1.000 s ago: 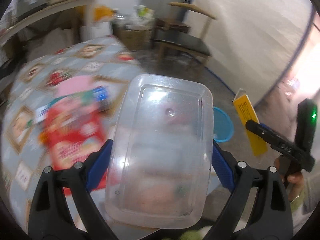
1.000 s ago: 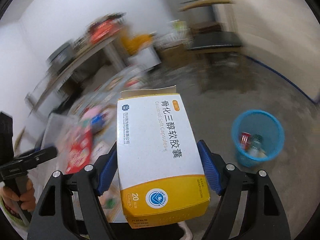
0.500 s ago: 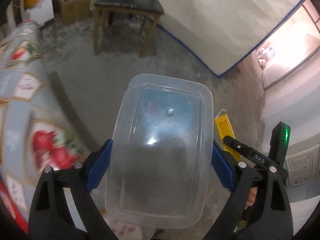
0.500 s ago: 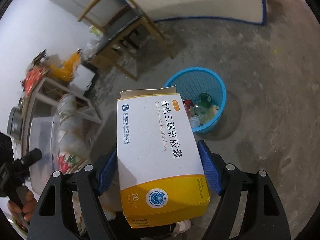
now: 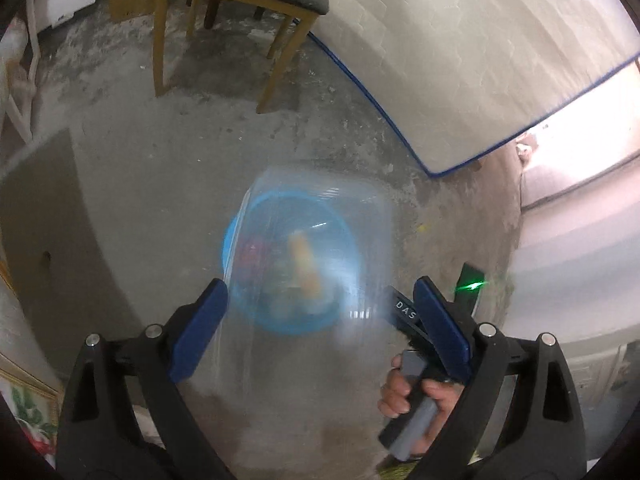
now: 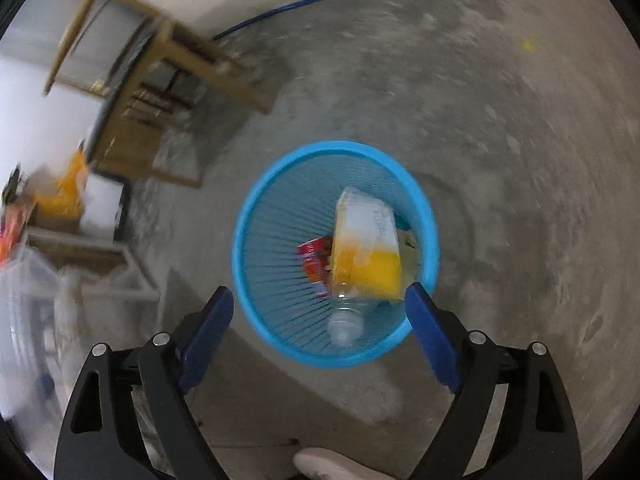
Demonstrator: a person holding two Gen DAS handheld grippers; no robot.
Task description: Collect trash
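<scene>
- Left hand-held gripper (image 5: 320, 308): jaws apart, blue pads clear of the clear plastic container (image 5: 312, 276), which shows as a motion-blurred transparent shape between and ahead of them, over the bin. Whether it still touches a pad cannot be told through the blur.
- Right hand-held gripper (image 6: 320, 308): jaws opening, nothing between the pads; held above the bin and pointing down into it.
- Blue mesh bin (image 6: 276, 248): stands on the concrete floor (image 6: 520, 160). The right wrist view gives a sharp look inside; the left wrist view shows it only as a blue ring (image 5: 236, 236) through the blurred container.
- Medicine box (image 6: 366, 244): white and yellow, lying inside the bin on top of the other trash. In the left wrist view only an orange smear (image 5: 304, 264).
- Red wrapper (image 6: 314, 264) and clear plastic bottle (image 6: 346, 320): inside the bin, beside and below the box; legible in the right wrist view only.
- Person's hand (image 5: 416, 396): grips the right tool's handle; seen in the left wrist view only.
- Wooden chair (image 5: 240, 4): on the floor beyond the bin; sharp in the left view, blurred in the right (image 6: 160, 92).
</scene>
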